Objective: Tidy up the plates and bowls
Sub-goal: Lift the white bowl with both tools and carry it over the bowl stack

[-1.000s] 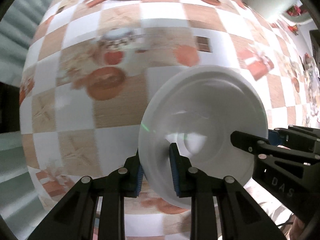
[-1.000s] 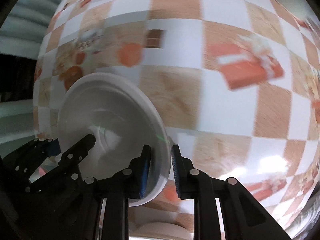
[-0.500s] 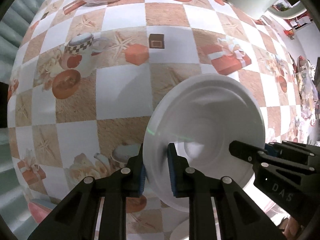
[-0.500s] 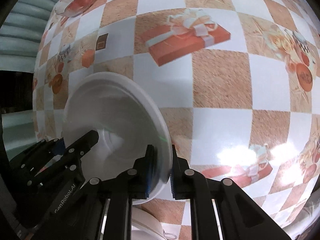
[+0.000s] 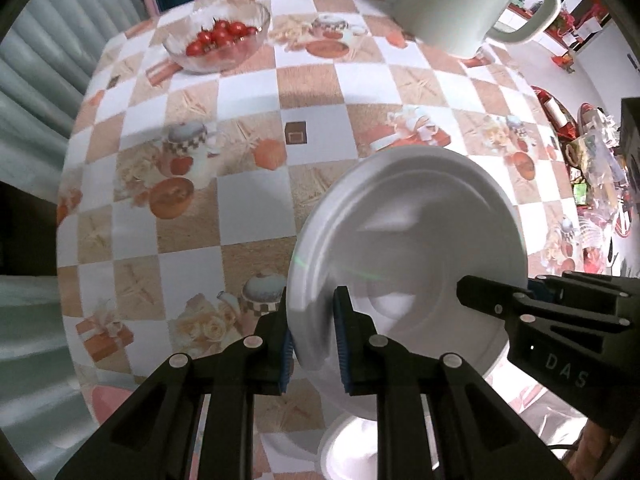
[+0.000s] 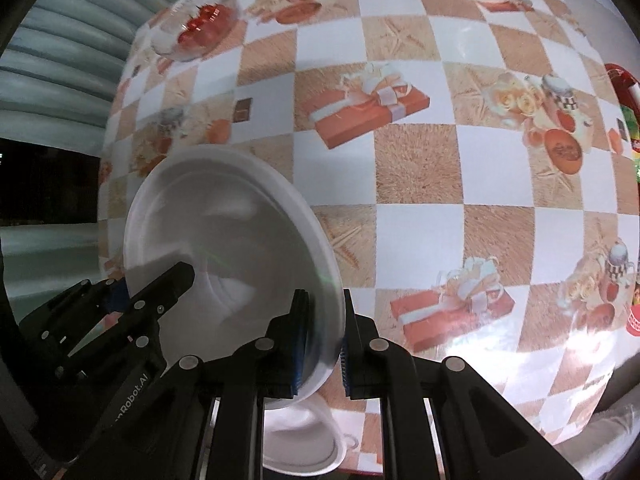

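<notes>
Checkered oilcloth [image 5: 248, 92] with printed teapots and gift boxes covers the table, and a ribbed pale wall or curtain stands behind its far left edge. At the far left, a glass bowl [image 5: 218, 42] with small red tomatoes sits on the cloth. Further right, near the far edge, a big white jug [image 5: 460, 0] with a handle stands.

Between the two tools, a white plate [image 5: 408, 248] is held up in the air above the cloth, tilted, with its hollow face turned toward the cameras. The left gripper [image 5: 313, 338] is pinched on the plate's left rim: one blue pad lies behind the rim and the other in front, with only the plate's thickness between them. The right gripper [image 6: 323, 338] is clamped the same way on the opposite rim, so each tool has one side and neither is nearer than the other.

Directly below the plate, close to the near edge of the table, a white bowl [image 6: 304, 444] rests on the cloth; in the left view only a part of it shows under the plate. I judge that the coming move depends on this relation: the plate hangs above the bowl, still slanted, and it must be made level and centred before it goes down. If one side lets go too early, the plate may swing or slip.
</notes>
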`<action>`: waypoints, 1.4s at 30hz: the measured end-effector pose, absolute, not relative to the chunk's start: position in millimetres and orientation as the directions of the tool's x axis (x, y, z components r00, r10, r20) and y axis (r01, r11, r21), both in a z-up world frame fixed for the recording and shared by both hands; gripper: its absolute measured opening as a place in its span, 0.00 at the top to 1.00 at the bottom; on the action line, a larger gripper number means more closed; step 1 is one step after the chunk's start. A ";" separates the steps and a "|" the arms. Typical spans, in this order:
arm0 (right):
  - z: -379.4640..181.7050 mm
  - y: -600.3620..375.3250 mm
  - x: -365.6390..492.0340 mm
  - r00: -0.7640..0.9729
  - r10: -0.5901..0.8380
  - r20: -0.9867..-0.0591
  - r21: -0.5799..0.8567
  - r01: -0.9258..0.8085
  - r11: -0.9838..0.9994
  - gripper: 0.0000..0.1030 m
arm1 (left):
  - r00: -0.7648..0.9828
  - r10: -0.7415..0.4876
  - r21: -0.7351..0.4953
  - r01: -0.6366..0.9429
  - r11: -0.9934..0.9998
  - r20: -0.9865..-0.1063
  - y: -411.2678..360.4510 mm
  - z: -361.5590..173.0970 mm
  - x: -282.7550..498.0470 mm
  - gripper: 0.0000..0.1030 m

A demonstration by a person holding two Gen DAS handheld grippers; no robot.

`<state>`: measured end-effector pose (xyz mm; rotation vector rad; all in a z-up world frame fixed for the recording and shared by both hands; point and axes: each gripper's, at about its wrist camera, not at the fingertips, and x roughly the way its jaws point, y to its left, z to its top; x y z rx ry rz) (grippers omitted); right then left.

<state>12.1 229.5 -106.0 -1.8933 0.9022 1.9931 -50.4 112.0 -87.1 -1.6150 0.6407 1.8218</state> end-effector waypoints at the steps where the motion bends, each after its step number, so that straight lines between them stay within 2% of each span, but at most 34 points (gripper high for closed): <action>1: -100.3 227.7 14.2 -0.132 -0.226 -0.965 0.260 -0.570 -0.780 0.85 | -0.069 0.133 -0.043 -0.719 -0.694 -0.989 110.0 -81.6 -48.8 0.81; 16: -60.5 191.6 71.7 -0.134 -0.210 -0.969 0.248 -0.593 -0.766 0.85 | -0.076 0.138 -0.019 -0.811 -0.584 -0.987 83.6 -51.0 10.6 0.81; 42: -91.8 154.4 126.6 -0.028 -0.282 -0.959 0.229 -0.662 -0.714 0.84 | 0.052 0.038 -0.065 -0.854 -0.516 -0.998 58.3 -87.5 47.5 0.80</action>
